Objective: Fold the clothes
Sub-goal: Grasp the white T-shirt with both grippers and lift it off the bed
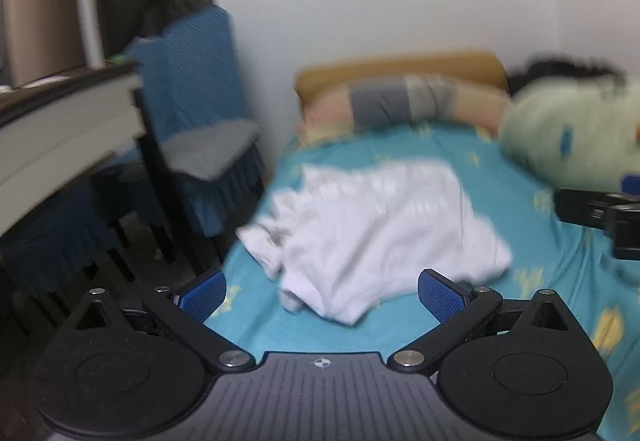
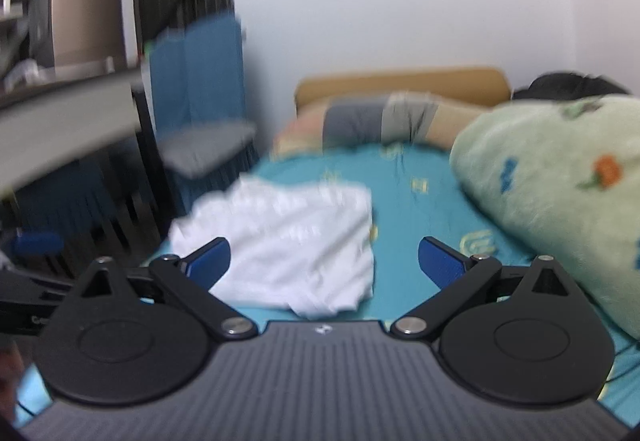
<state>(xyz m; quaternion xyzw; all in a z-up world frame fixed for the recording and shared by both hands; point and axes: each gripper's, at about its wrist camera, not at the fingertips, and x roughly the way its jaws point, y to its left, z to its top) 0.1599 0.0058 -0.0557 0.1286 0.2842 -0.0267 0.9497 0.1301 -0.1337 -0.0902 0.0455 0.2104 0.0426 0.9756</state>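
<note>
A white garment (image 1: 372, 233) lies crumpled on the teal bed sheet (image 1: 500, 177), near the bed's left edge. It also shows in the right wrist view (image 2: 288, 245). My left gripper (image 1: 322, 293) is open and empty, held just short of the garment's near edge. My right gripper (image 2: 324, 261) is open and empty, above the sheet (image 2: 416, 209) with the garment's right part between its fingers in view. The right gripper's body shows at the right edge of the left wrist view (image 1: 600, 217). Both views are blurred.
A pale green patterned quilt (image 2: 560, 193) is heaped on the right of the bed. A striped pillow (image 1: 400, 101) lies by the wooden headboard (image 1: 400, 67). A blue-covered chair (image 1: 196, 113) and a desk (image 1: 68, 113) stand left of the bed.
</note>
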